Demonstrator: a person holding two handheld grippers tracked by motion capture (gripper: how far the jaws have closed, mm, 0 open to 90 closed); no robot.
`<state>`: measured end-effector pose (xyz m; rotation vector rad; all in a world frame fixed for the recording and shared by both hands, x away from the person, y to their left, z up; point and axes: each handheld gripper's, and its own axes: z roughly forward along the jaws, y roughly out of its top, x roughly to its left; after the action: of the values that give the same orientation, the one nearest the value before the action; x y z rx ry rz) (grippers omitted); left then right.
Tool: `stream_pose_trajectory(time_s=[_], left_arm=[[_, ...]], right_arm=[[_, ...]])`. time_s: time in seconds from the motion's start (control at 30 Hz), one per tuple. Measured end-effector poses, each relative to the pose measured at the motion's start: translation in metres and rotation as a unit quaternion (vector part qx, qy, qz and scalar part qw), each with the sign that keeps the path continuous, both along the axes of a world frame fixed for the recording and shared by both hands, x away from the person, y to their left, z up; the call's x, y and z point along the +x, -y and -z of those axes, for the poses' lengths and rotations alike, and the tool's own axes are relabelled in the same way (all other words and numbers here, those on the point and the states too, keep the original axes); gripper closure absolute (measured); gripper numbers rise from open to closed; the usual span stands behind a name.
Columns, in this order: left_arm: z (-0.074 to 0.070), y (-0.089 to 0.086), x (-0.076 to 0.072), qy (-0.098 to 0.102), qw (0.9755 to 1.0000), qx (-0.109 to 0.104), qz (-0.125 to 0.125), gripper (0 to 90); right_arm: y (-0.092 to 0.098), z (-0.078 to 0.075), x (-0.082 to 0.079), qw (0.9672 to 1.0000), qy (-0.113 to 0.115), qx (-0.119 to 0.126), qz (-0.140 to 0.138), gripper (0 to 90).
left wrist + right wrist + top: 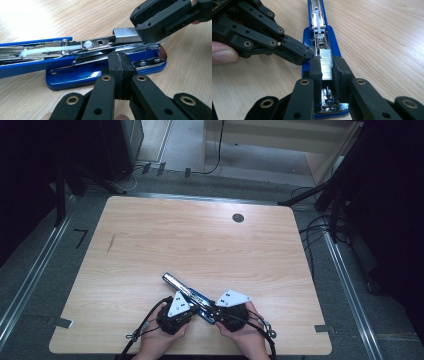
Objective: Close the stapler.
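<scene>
A blue stapler [187,293] lay opened out flat on a light wooden desk [210,245], near the middle of the desk's near edge, its long top arm stretching away toward the far left corner. A person's two hands came in over the near edge, each holding a black two-jaw gripper.

The left gripper [119,65] had its jaws pressed together with nothing between them; the closed tips rested against the side of the stapler's metal channel, above the blue base.

The right gripper [327,66] pinched a silver strip of staples [325,63] between its pads, holding it right over the open staple channel, just behind the white plastic pusher [319,37]. In the left gripper view the strip [124,35] sat level atop the rail.
</scene>
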<state>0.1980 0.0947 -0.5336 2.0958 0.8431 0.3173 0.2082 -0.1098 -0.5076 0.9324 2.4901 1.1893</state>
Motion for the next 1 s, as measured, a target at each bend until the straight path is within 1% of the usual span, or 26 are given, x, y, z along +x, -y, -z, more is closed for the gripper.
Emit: stream_pose_trajectory(time_s=[0.23,0.33,0.53,0.9,1.0], left_arm=[[0.0000,-0.0001,0.0001,0.000,1.0000,0.000,0.000,90.0],[0.0000,0.0000,0.0000,0.000,1.0000,0.000,0.000,90.0],[-0.0001,-0.0002,0.0001,0.000,1.0000,0.000,0.001,90.0],[0.0000,0.0001,-0.0001,0.001,1.0000,0.001,0.000,90.0],[0.0000,0.0001,-0.0001,0.001,1.0000,0.001,0.000,90.0]], right_arm=[[0.0008,-0.0002,0.0010,1.0000,0.001,-0.002,-0.005,80.0],[0.0004,-0.0004,0.0017,0.9999,0.001,-0.003,-0.013,80.0],[-0.0013,-0.0012,0.0013,0.9998,0.001,-0.010,-0.016,80.0],[0.0012,-0.0027,0.0036,0.9997,-0.007,-0.011,-0.020,79.9],[0.0027,-0.0035,0.0046,0.9997,-0.012,-0.011,-0.016,79.9]])
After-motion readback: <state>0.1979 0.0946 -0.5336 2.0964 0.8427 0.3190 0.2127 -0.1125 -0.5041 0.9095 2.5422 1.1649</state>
